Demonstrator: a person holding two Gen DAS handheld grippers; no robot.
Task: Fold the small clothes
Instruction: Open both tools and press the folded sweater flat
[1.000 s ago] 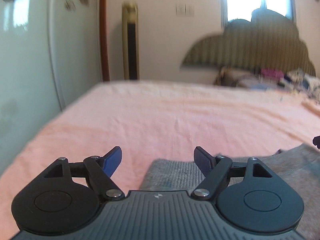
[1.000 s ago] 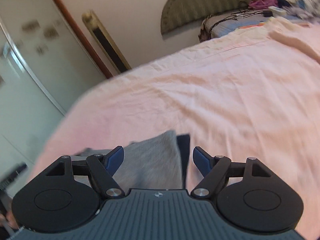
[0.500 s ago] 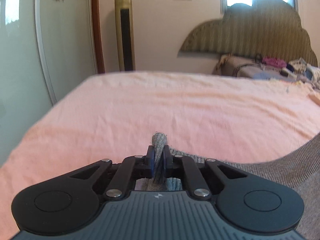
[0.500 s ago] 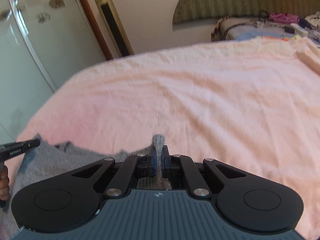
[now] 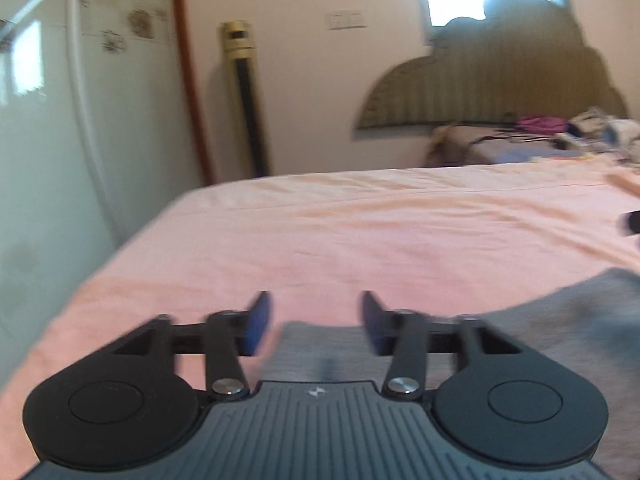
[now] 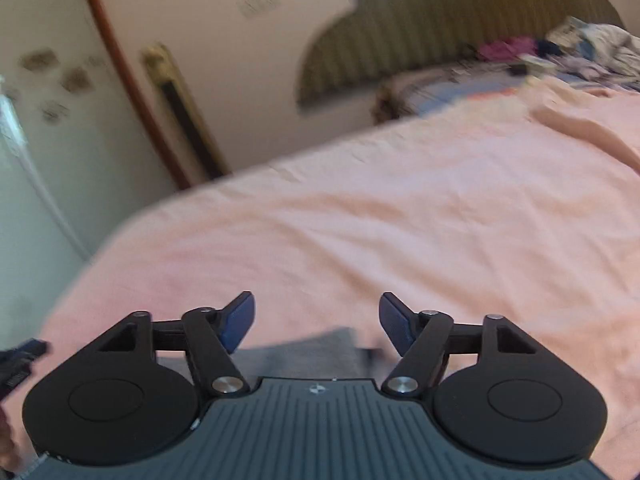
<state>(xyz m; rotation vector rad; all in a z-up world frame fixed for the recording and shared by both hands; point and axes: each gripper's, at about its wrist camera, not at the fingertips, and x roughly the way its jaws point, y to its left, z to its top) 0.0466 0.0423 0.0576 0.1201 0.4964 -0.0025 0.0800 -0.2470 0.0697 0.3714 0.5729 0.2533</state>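
With both tongs just sprung open, the grey garment lies released.
Left tongs (image 5: 314,322) and right tongs (image 6: 316,322) gape empty over the grey garment (image 5: 560,320) at the bed's (image 5: 400,240) near edge; one fold seems laid, further folds likely remain.

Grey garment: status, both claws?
Left claw and right claw open, jaws just opened, nothing pinched. Grey garment released, lying on pink bedsheet. Nothing in the way.

Bed (image 5: 400,240), pink sheet, creased. Grey garment (image 5: 580,320) flat on sheet at 5 o'clock in left wrist view. Mixed clothes pile (image 6: 592,52) at 1 o'clock, by headboard; items indistinct.
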